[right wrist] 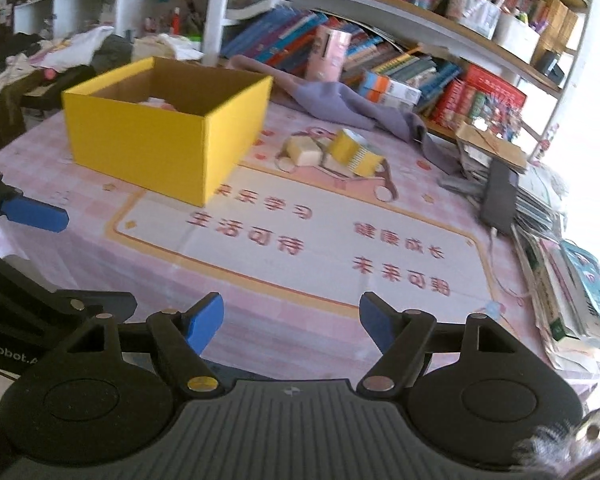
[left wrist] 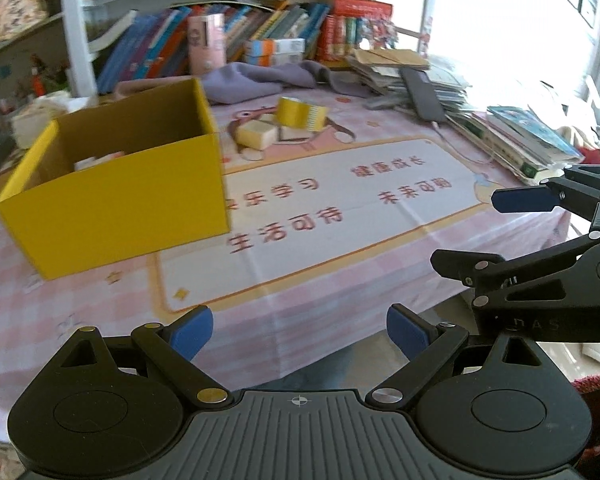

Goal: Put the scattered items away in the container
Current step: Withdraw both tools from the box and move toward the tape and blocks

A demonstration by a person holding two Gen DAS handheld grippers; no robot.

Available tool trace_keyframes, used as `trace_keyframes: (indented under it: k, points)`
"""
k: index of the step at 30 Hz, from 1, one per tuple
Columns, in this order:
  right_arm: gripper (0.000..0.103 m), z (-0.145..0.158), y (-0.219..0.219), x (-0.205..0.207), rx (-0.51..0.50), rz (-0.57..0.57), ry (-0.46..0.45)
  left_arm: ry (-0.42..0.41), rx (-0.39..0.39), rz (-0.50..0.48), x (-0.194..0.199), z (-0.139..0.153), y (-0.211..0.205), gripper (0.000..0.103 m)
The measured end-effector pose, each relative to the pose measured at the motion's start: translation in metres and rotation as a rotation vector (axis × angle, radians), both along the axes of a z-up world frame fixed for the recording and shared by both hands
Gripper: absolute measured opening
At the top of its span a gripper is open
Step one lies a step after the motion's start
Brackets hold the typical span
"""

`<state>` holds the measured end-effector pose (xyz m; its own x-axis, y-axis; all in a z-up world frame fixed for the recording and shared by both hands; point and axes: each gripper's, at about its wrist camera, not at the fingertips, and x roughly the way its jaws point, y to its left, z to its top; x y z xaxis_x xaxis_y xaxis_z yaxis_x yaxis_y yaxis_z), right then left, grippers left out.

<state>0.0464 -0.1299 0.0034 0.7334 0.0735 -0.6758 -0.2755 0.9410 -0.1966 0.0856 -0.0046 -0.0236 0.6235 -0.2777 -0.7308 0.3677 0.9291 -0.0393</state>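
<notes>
Hovering low over the near edge of the bench point(left wrist: 100, 320), the left claw point(left wrist: 299, 330) stood with its blue pads spread wide and nothing between them. The right claw point(right wrist: 291, 322) matched it, jaws wide apart and empty, poised above the pink checked cloth point(right wrist: 260, 304). From the left wrist view the right claw came in at the far right, one blue pad point(left wrist: 524, 199) pointing inward; from the right wrist view a blue pad point(right wrist: 36, 213) of the left claw poked in at the left edge.

The yellow cardboard box point(left wrist: 116, 208) sat open on the left part of the bench, and something pale lay inside it, too hidden by the walls to name. Just beyond the box's far right corner the scattered things waited in a tight cluster on the cloth's cartoon print: a yellow tape roll point(left wrist: 302, 114) lying on its side, touching a small cream box point(left wrist: 257, 135), with another pale block point(left wrist: 296, 132) tucked beside them. Both claws were well apart from that cluster.

Behind it a purple cloth point(right wrist: 340, 104) lay crumpled against a row of books point(right wrist: 400, 64) under the shelf, and a stack of books and papers point(left wrist: 512, 136) ran along the right edge, with a dark flat device point(right wrist: 500, 196) lying on top.
</notes>
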Motion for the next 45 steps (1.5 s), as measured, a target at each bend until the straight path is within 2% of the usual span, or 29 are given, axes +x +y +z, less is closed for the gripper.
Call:
trace_keyframes:
  k: [10,14,27,38,45]
  points:
    - [0.073,-0.003,-0.035,0.031,0.016,-0.078,0.005,-0.014,0.027,-0.078,0.029,-0.003,-0.034,0.096]
    - [0.073,-0.001,-0.035,0.045,0.025,-0.055,-0.01,-0.058,0.041,-0.065,0.037,0.001,-0.038,0.096]
    - [0.073,0.003,-0.049,0.099,0.047,-0.015,-0.023,-0.107,0.048,-0.055,0.082,0.006,-0.059,0.096]
    - [0.073,0.009,-0.083,0.161,0.069,0.03,-0.022,-0.1,0.055,0.004,0.133,0.008,-0.09,0.096]
    - [0.077,0.007,-0.105,0.215,0.141,0.067,0.004,-0.085,0.11,0.077,0.171,0.003,-0.104,0.096]
